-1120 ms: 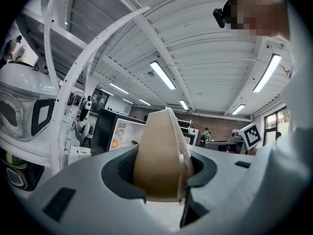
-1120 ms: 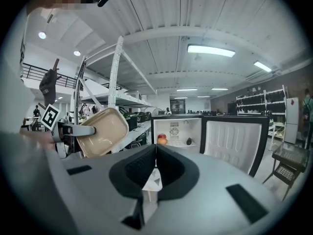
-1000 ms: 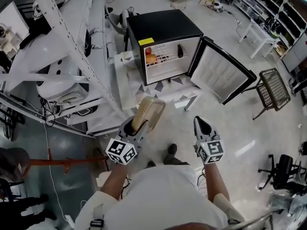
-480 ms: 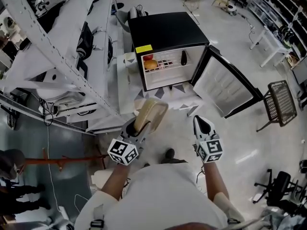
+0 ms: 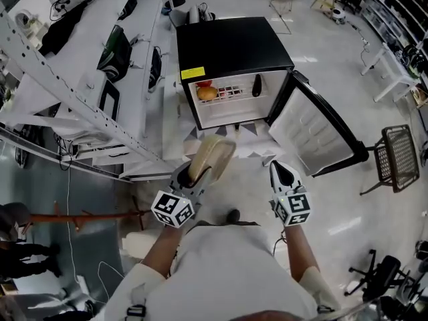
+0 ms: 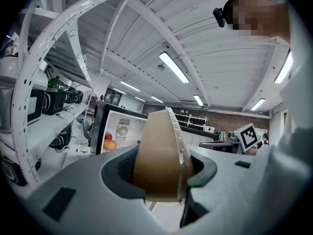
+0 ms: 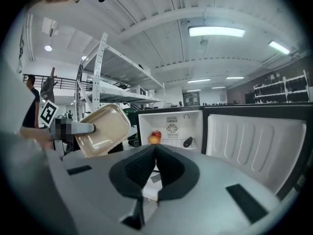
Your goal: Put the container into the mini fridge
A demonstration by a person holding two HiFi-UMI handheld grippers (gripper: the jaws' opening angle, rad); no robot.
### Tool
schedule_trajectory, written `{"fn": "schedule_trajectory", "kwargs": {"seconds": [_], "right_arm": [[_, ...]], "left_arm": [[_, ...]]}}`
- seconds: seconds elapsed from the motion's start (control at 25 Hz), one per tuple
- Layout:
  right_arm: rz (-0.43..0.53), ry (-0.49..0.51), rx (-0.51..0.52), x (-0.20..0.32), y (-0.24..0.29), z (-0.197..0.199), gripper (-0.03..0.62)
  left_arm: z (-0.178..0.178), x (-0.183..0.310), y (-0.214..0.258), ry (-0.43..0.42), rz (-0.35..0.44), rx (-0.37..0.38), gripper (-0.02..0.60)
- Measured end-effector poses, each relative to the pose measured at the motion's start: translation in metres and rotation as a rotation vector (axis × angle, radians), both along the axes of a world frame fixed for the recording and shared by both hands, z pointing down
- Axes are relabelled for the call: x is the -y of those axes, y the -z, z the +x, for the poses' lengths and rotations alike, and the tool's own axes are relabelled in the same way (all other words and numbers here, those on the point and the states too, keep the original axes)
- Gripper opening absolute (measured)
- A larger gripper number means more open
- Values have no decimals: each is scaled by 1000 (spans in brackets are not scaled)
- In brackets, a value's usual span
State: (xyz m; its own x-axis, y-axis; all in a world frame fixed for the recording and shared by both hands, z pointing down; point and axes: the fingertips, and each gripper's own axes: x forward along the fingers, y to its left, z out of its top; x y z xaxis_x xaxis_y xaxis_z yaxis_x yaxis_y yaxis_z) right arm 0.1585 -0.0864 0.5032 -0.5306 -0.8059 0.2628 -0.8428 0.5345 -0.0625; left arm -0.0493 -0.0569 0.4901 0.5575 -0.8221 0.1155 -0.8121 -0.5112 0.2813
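**Container in hand, fridge open, nothing placed yet**

The tan rectangular plastic container with a clear lid [image 5: 211, 154] is clamped at one end in the left gripper [image 5: 196, 175]. Its jaws stand part-way apart, pressing on the container's two faces, and the container sticks out ahead of them, tilted on edge. In the left gripper view the container [image 6: 161, 153] fills the gap between the pads.

The right gripper [image 5: 281, 172] carries nothing. Its jaws [image 7: 155, 153] are closed together, tip against tip.

The black box-shaped mini fridge [image 5: 231, 42] is ahead of both grippers, well apart from them, with bare floor [image 5: 251, 192] between. Its door [image 5: 313, 129] is swung fully open to the right, so the opening step looks done. Inside, a red apple [image 7: 156, 133] and an orange fruit [image 5: 206, 93] sit on the upper shelf at the left, with a small dark object [image 5: 257, 85] to their right. The white space under that shelf looks free.

What seems left is closing the gap to the fridge, levelling the container, sliding it in and letting go.
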Motion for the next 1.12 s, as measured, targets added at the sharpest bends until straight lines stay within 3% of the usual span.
{"fn": "schedule_trajectory", "kwargs": {"seconds": [0.4, 0.64, 0.8, 1.12], "right_arm": [[-28, 25, 4, 25, -12, -1, 8], [-26, -9, -5, 49, -12, -4, 8], [-19, -23, -14, 66, -9, -10, 8], [-24, -60, -20, 96, -9, -19, 8]], "left_arm": [[6, 29, -8, 17, -30, 10, 187], [5, 65, -23, -3, -72, -36, 187], [6, 97, -34, -9, -117, -100, 187], [7, 169, -76, 30, -289, -349, 187]]}}
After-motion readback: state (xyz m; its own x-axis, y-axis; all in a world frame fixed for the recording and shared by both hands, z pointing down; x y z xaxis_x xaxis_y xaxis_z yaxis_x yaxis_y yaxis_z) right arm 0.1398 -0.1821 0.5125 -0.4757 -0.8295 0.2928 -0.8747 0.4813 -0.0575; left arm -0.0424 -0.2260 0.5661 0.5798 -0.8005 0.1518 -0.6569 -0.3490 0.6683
